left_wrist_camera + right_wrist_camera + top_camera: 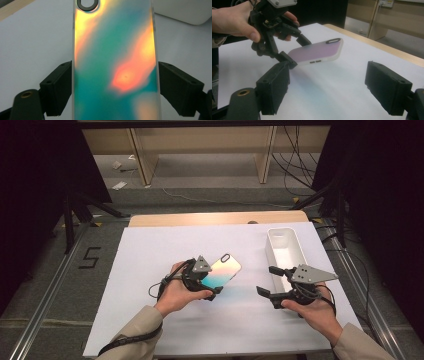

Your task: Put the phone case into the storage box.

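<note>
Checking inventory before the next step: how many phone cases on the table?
1. The iridescent phone case is clamped by the left gripper above the white mat, left of the white bin, whose inside is partly hidden.

Grey floor (210,180), cables (295,167) upper right; pale wooden shelving (200,142) top centre; dark curtains (40,165) both sides

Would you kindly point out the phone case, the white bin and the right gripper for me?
phone case (223,270): high view, middle of its iridescent back.
white bin (300,249): high view, its right wall.
right gripper (267,280): high view, midway between its open fingertips.
</note>
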Motion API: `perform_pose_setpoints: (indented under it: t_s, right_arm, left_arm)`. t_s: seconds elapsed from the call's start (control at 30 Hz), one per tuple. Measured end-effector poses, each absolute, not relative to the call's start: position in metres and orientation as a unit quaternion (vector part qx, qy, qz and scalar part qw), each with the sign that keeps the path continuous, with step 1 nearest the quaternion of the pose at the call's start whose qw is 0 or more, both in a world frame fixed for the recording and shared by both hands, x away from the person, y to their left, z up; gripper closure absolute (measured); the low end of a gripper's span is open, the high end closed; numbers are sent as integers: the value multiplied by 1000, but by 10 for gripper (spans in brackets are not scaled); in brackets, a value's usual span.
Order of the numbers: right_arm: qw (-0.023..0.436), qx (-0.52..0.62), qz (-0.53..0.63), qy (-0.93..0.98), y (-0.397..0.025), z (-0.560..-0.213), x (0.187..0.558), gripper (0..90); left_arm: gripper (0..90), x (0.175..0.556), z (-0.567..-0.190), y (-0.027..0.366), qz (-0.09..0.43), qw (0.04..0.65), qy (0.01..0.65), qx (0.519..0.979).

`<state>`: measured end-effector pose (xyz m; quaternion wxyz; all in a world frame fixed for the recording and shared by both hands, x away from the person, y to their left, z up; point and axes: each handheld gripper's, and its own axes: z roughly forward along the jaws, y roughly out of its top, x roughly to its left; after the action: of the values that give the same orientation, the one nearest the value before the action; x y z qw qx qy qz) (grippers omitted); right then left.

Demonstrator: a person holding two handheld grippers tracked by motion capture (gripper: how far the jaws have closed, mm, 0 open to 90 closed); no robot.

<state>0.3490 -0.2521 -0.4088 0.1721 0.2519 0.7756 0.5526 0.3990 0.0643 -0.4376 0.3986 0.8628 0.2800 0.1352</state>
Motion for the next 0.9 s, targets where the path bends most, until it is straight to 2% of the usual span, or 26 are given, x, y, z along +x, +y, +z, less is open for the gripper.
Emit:
perform_pose_setpoints:
  t_s: [0.9]
  right_arm:
    - [177,283,541,772,-218,-404,373,123]
  left_arm:
    - [167,379,-440,69,162,423,286,844]
